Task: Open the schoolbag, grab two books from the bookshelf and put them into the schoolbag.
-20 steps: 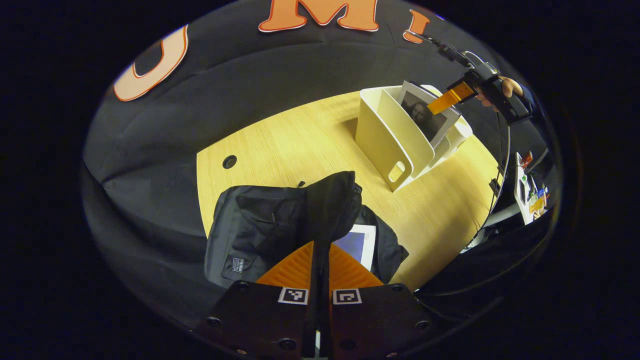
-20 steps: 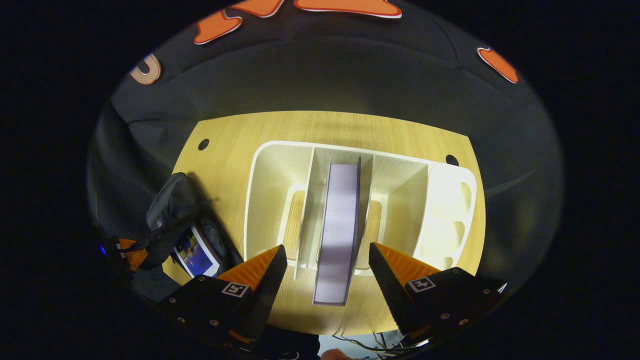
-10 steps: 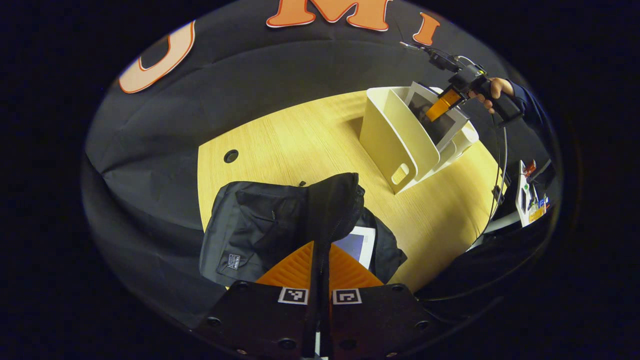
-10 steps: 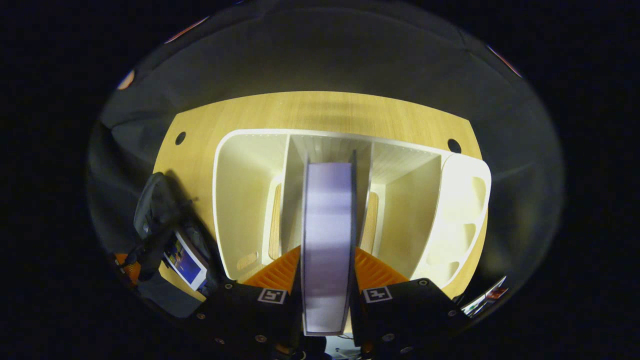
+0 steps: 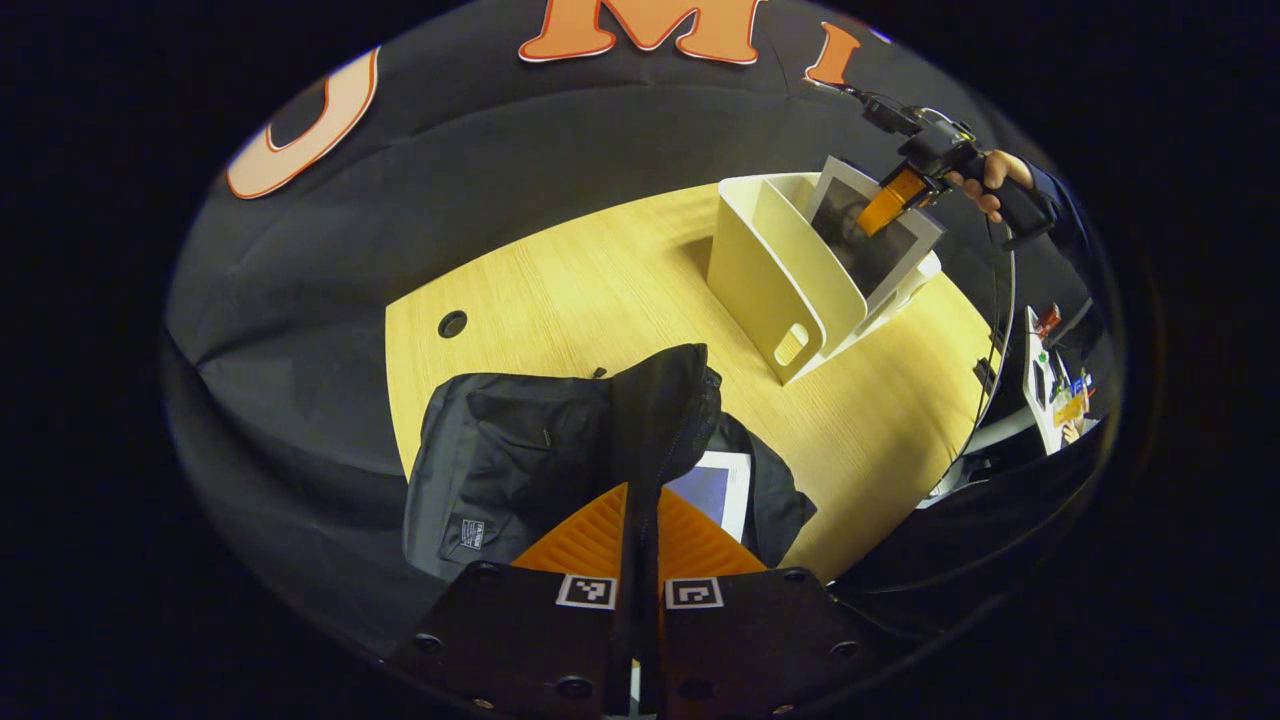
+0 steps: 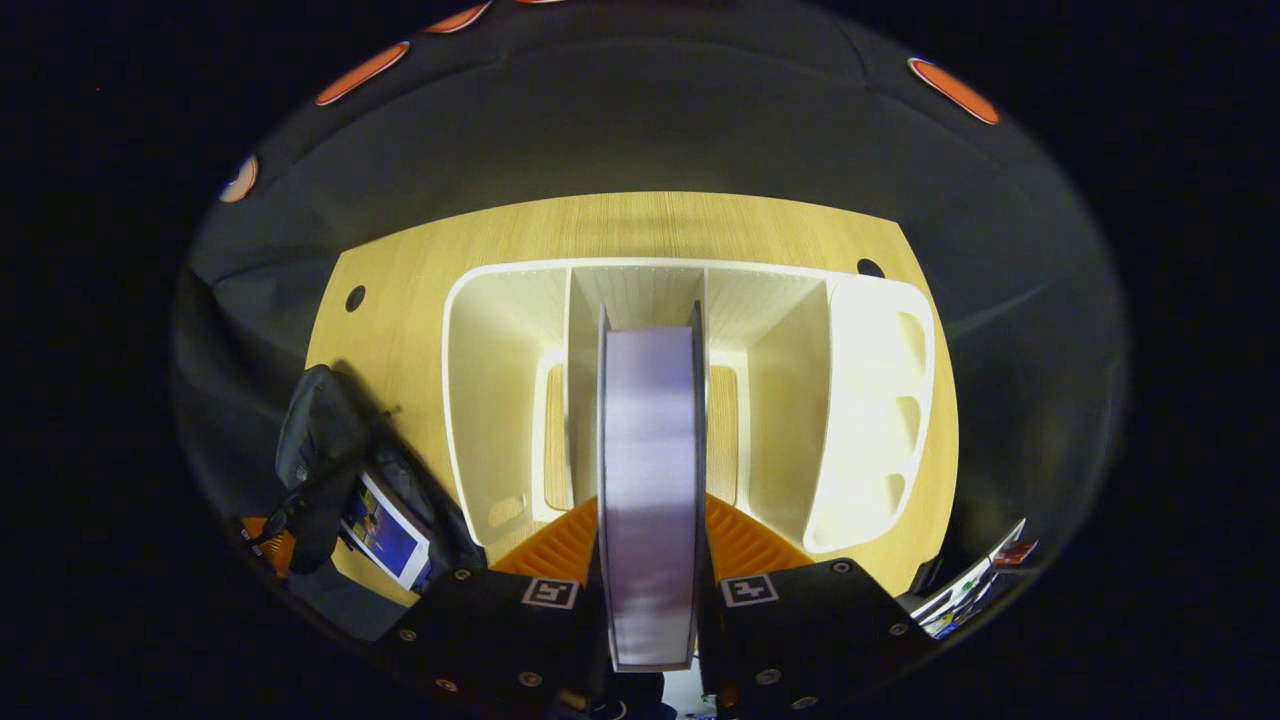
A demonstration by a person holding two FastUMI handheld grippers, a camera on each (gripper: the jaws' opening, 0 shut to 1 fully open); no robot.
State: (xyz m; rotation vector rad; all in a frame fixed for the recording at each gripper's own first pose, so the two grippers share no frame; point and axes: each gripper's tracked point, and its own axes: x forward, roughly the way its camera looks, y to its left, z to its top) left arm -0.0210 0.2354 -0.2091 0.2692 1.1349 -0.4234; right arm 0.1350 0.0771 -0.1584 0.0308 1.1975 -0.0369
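My right tongs [image 6: 650,560] are pinching a book [image 6: 650,480] from both sides, one finger pressed flat on each cover, page edges facing me. The book stands upright in the middle slot of the cream bookshelf [image 6: 500,400], whose other slots look bare from here. In the left gripper view I see the same tongs [image 5: 885,205] far off, clamped on the book's [image 5: 870,235] top corner above the bookshelf [image 5: 765,270], with a hand [image 5: 985,180] on the grip.

My left tongs [image 5: 640,520] are pressed together on a raised fold of the black schoolbag [image 5: 530,450], holding its flap up. The bag lies near the front edge of the worktop [image 5: 600,290], well apart from the shelf. Under the lifted flap a second book [image 5: 715,490], with a blue cover and white border, lies inside the opening. The right gripper view shows that book [image 6: 385,530] in the bag [image 6: 320,440] at lower left, beside the shelf's left end.
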